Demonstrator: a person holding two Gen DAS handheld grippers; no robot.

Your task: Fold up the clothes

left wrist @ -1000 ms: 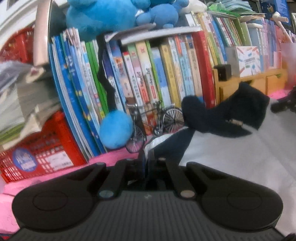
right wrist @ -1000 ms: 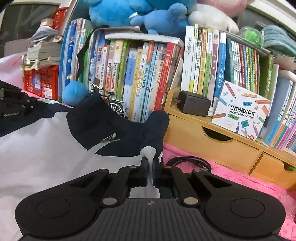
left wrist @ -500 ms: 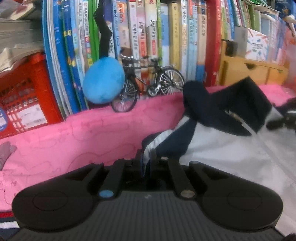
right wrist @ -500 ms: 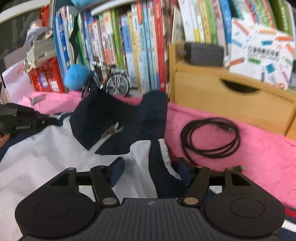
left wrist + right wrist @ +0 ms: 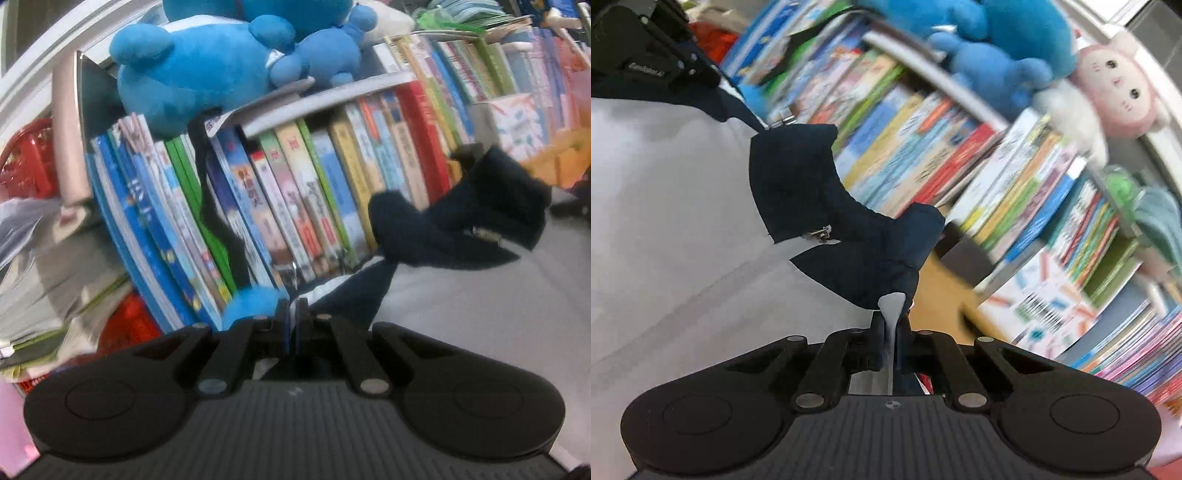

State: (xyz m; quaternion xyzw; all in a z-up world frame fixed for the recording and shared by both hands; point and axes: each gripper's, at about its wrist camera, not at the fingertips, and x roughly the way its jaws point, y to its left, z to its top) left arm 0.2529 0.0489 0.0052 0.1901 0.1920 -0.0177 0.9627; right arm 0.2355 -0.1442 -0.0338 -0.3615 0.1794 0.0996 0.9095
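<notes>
Pinching the white-and-navy jacket at its shoulder edges, the left gripper and right gripper are both clamping narrowly on fabric, holding it aloft in front of the bookshelf.

Soft matt cloth jacket, metal zipper pull; matt black plastic tool.

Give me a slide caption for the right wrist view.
Right gripper shut on the jacket, lifting its navy collar before blurred books.
</notes>
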